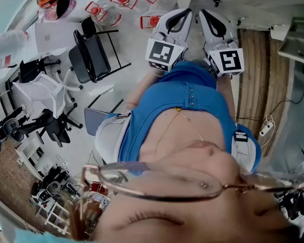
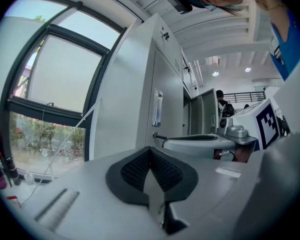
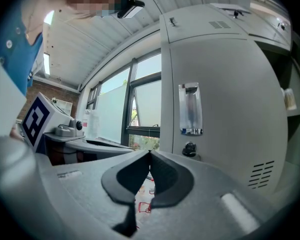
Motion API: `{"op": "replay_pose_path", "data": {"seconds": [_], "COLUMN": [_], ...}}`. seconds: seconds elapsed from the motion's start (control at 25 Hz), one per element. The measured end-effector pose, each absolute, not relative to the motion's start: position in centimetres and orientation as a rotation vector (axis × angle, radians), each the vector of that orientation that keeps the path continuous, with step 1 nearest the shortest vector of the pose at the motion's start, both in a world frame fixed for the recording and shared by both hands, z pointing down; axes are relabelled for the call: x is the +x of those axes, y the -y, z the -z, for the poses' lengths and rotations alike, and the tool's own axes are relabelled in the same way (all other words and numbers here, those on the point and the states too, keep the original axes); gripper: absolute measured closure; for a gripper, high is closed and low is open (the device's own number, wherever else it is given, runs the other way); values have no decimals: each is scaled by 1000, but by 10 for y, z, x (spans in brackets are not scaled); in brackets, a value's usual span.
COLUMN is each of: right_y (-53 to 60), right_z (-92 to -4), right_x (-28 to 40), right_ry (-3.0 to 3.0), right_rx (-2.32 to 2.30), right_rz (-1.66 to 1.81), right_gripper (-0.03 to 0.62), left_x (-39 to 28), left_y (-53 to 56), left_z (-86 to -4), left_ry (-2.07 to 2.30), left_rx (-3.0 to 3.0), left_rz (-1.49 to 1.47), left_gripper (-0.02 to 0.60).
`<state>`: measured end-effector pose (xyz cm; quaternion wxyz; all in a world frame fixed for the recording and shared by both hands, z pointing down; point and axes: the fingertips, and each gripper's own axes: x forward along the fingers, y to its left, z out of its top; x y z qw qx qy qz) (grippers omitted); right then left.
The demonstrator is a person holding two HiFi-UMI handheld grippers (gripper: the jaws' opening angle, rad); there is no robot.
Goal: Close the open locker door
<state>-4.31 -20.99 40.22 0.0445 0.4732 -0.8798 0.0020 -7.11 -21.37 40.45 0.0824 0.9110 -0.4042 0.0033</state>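
Both tools are pinched narrow and hold nothing. In the left gripper view the left gripper (image 2: 150, 153) has its black ribbed pads meeting at the tip with only air past them. The right gripper (image 3: 150, 156) shows the same in its own view. I hold the pair side by side, pointing level at the tall pale-grey metal locker bank (image 2: 140, 84).

The open grey locker door (image 2: 207, 111) is farther along that bank, to the right. It stands out from the front face, upright, with a dark gap between it and the closed grey door with the clear label holder (image 3: 220, 109). In the right gripper view that closed door is straight ahead. The dark open compartment (image 3: 291, 104) shows only at the far right edge, and the swung leaf itself is out of that picture.

So the door lies right of both tools, and the right gripper is nearer. I judge that gripper should push flat against the door's outer face. I cannot tell its hinge side from here.
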Motion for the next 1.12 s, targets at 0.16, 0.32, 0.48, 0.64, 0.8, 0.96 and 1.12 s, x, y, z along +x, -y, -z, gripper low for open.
{"op": "replay_pose_path", "data": {"seconds": [0.16,0.32,0.48,0.64,0.8,0.96,1.12], "right_y": [211,210,208,207,204,203,203], "right_z": [-403,-406,-405,-407,-407,-407,-405], "right_x": [-46,-47,-49,-49,-50,-50,-52], "right_ry": [2682,2663,2659,2659,2661,2658,2659], "right_rx": [1436,1429,1431,1431,1435,1435,1438], "right_rz": [-6,-13,-14,-17,-19,-15,-11], "right_gripper": [592,592,592,592,592,592,592], "left_x": [-74,-75,-76,-74,-74,-76,-78], "left_y": [215,215,212,211,208,207,206], "left_z": [-406,-405,-404,-406,-407,-406,-405], "left_ry": [1220,1223,1213,1201,1194,1201,1201], "left_rx": [2719,2719,2722,2726,2734,2733,2733], "left_rz": [-19,-16,-11,-3,-5,-6,-8], "left_gripper": [581,581,581,581,581,581,581]}}
